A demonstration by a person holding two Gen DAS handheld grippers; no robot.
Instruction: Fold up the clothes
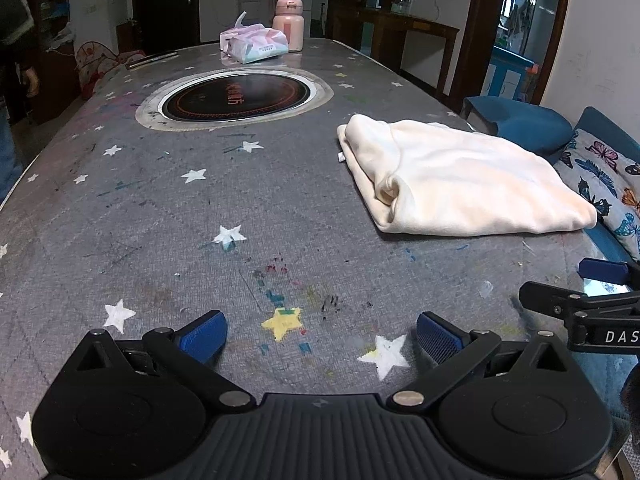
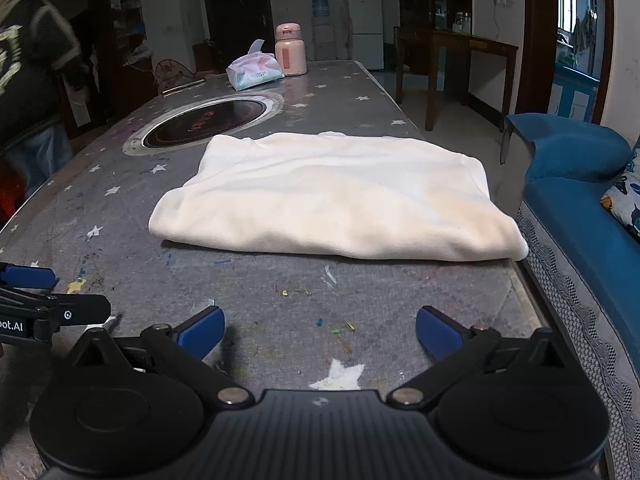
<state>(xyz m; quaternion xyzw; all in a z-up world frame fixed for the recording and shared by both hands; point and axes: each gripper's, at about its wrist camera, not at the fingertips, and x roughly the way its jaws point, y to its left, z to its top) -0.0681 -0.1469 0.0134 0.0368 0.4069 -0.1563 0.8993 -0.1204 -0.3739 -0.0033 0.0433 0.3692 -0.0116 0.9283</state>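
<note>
Left wrist view: left gripper [image 1: 322, 334] spread wide, holding nothing, low over the grey star-printed table [image 1: 160, 220]. Cream garment [image 1: 460, 184] lying ahead and to the right, near the table's right edge, well apart from these fingers. Already folded into a thick rectangle, so probably at the end of one fold, or between folds. Right gripper [image 1: 600, 280] only partly visible at the right border (one blue pad and a black linkage), cut off by the frame. Tissue pack [image 1: 254, 44] and pink bottle [image 1: 289, 24] far at the back, beyond the round cooktop [image 1: 236, 98].

Right wrist view: right gripper [image 2: 320, 330] also wide open and empty, garment [image 2: 332, 196] straight ahead, not touched. Next move, if another fold is wanted: reaching forward with both claws and pinching the near edge at its two corners. Underside layers and sleeves hidden inside the fold; hard to tell how neat. Left gripper [image 2: 28, 276] cropped at the left border. Person [image 2: 32, 80] at the far left, partly out of frame.
</note>
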